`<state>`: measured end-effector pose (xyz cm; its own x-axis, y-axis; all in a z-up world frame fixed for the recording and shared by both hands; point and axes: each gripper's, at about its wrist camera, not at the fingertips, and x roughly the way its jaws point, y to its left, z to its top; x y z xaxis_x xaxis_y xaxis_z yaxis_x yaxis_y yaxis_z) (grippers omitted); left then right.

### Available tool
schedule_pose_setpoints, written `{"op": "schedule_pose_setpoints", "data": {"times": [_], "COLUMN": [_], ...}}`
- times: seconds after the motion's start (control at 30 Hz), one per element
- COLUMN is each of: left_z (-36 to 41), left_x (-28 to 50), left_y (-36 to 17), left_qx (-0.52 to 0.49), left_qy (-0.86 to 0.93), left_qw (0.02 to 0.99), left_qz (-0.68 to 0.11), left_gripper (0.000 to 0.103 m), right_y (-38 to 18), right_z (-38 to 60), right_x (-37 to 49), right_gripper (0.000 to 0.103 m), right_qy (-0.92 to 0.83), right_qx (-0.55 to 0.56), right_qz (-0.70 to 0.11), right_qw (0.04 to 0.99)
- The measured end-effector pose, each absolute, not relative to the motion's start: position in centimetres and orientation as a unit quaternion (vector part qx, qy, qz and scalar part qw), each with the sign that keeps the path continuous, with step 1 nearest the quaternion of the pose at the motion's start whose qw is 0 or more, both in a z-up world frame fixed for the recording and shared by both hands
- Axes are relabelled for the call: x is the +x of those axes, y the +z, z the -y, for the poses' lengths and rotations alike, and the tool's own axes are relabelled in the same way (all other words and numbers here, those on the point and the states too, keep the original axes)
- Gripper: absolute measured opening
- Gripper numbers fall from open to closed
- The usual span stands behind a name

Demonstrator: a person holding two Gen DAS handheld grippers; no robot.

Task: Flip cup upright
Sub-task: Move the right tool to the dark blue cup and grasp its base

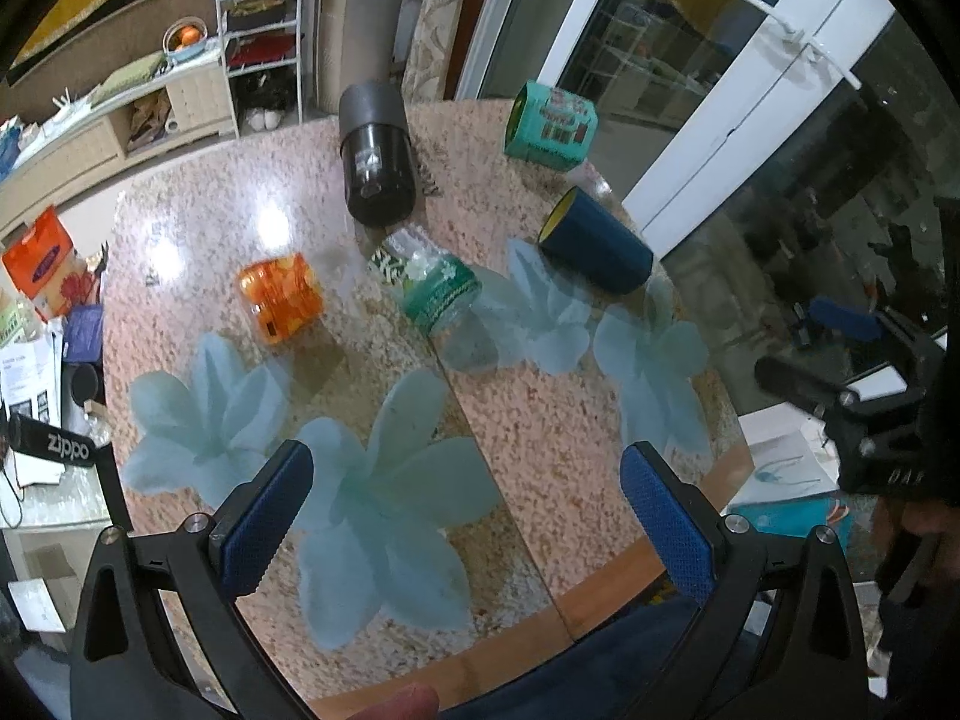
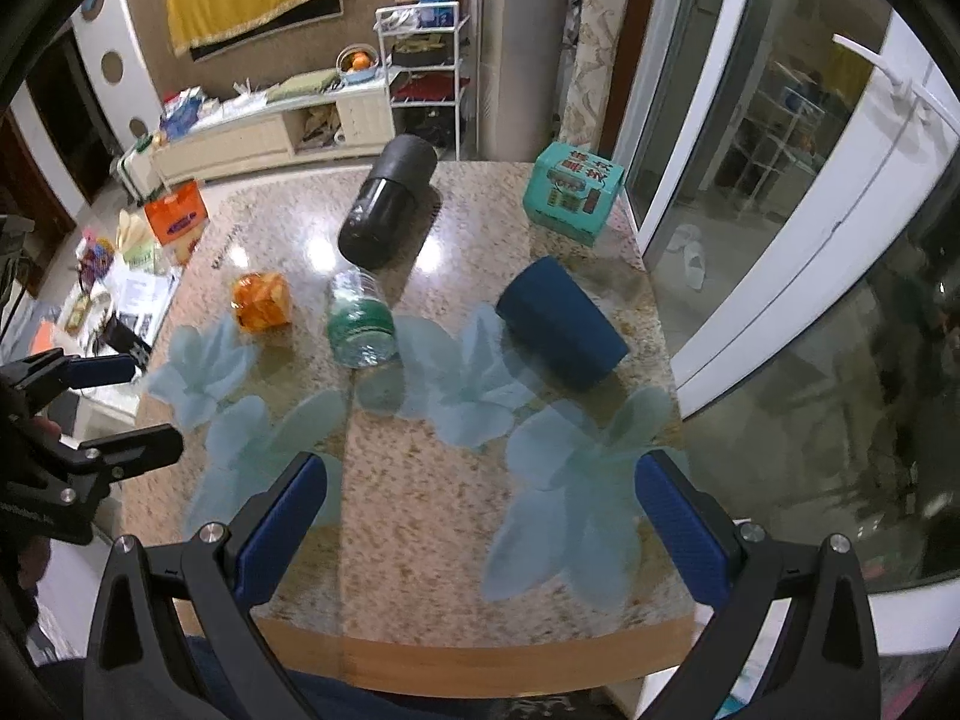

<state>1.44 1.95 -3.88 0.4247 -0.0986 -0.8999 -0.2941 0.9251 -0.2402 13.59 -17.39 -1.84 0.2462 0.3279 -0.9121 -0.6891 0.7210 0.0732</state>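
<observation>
A dark blue cup point(image 1: 597, 246) with a yellow inside lies on its side near the table's right edge; it also shows in the right wrist view point(image 2: 561, 324). My left gripper point(image 1: 468, 516) is open and empty, above the near part of the table, well short of the cup. My right gripper point(image 2: 480, 528) is open and empty, near the table's front edge, with the cup ahead and slightly right. The right gripper also shows in the left wrist view point(image 1: 840, 402), off the table's right side. The left gripper shows at the left of the right wrist view point(image 2: 114, 408).
On the granite table point(image 2: 420, 498) with blue flower prints lie a black cylinder point(image 2: 387, 210), a clear bottle with a green label point(image 2: 360, 321), an orange jar point(image 2: 262, 300) and a teal box point(image 2: 573, 192). Glass doors stand to the right, cluttered shelves to the left.
</observation>
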Motion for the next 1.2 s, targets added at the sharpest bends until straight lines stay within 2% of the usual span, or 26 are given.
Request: {"op": "schedule_pose_setpoints", "data": {"times": [0.57,1.2], "left_z": [-0.4,0.3], "left_x": [6.4,7.5], "left_y": [-7.7,-12.3], "left_qx": [-0.223,-0.256], "left_qy": [0.096,0.167], "left_qw": [0.788,0.747], "left_qz": [-0.565,-0.590], "left_gripper": [0.103,0.103], "right_y": [-6.3,-16.7], "right_z": [16.1,11.4], "right_x": [23.6,28.8], "right_gripper": [0.103,0.103], "right_qy": [0.400,0.468], "right_qx": [-0.260,-0.359], "right_qz": [-0.532,-0.558], "right_qw": [0.700,0.585]}}
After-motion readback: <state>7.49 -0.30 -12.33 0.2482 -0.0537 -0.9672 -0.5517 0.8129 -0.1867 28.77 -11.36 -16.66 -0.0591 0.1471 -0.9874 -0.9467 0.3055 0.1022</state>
